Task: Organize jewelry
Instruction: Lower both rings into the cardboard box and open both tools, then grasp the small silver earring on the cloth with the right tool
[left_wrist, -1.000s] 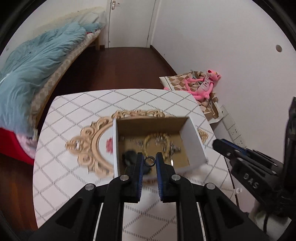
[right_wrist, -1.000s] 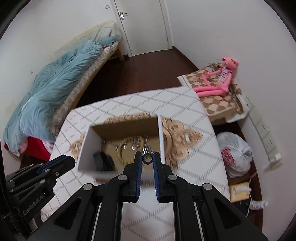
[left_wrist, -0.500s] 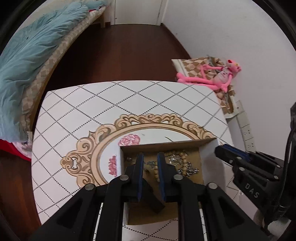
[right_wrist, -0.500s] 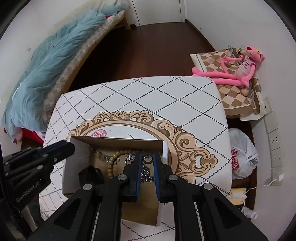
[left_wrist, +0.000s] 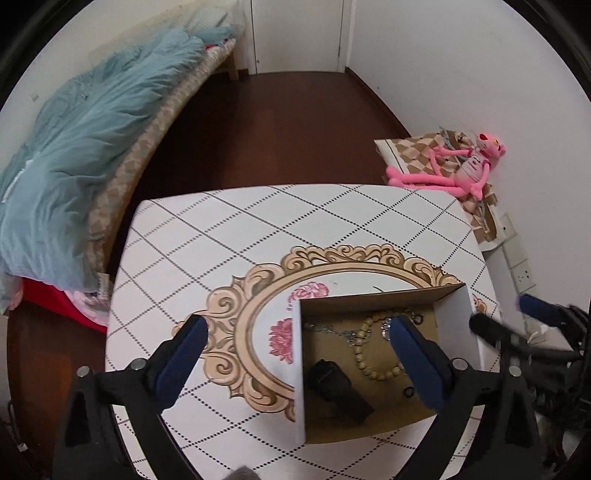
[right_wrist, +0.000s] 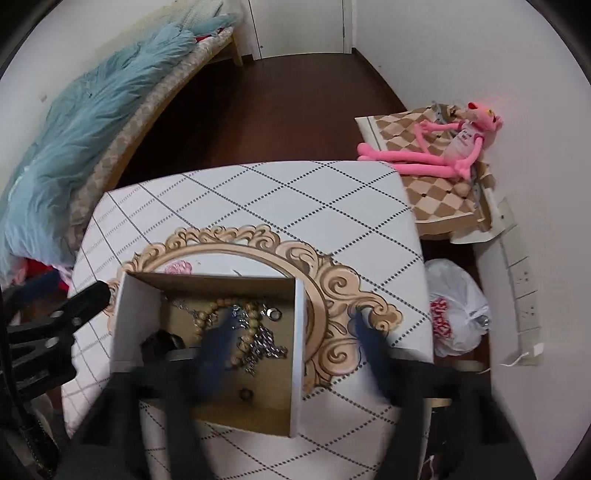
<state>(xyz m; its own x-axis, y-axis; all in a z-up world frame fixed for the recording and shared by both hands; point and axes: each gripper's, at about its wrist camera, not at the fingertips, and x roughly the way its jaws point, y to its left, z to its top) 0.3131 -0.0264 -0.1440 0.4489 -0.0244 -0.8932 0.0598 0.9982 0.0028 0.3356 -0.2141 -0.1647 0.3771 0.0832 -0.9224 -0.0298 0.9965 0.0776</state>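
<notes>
A bed (left_wrist: 122, 155) with a rumpled blue quilt (left_wrist: 81, 140) runs along the left wall, and a dark wooden floor (left_wrist: 280, 133) leads to a white door at the far end. Nearer stands the bench (left_wrist: 258, 229), its top white with a dotted diamond pattern and an ornate gold oval frame printed on it. Off its far right corner a pink plush toy (left_wrist: 461, 170) lies on a checkered board against the wall, and a white plastic bag (right_wrist: 458, 306) sits on the floor beside the bench.

On the bench, over the right part of the printed frame, stands an open cardboard box (left_wrist: 299, 369) with white outer walls. The jewelry lies inside it: a wooden bead bracelet (left_wrist: 369, 354), silver chains (right_wrist: 266, 343) tangled about the beads, a dark chunky item (left_wrist: 332, 384) at the left, a small dark ring (left_wrist: 409, 392) on the box floor, and a silver ring (right_wrist: 274, 314) toward the back.

The left gripper (left_wrist: 295, 362) hangs over the box's left wall, jaws spread wide and empty, one finger outside the box and one above it. The right gripper (right_wrist: 291, 350), blurred, straddles the box's right wall, its jaws likewise wide apart and holding nothing.
</notes>
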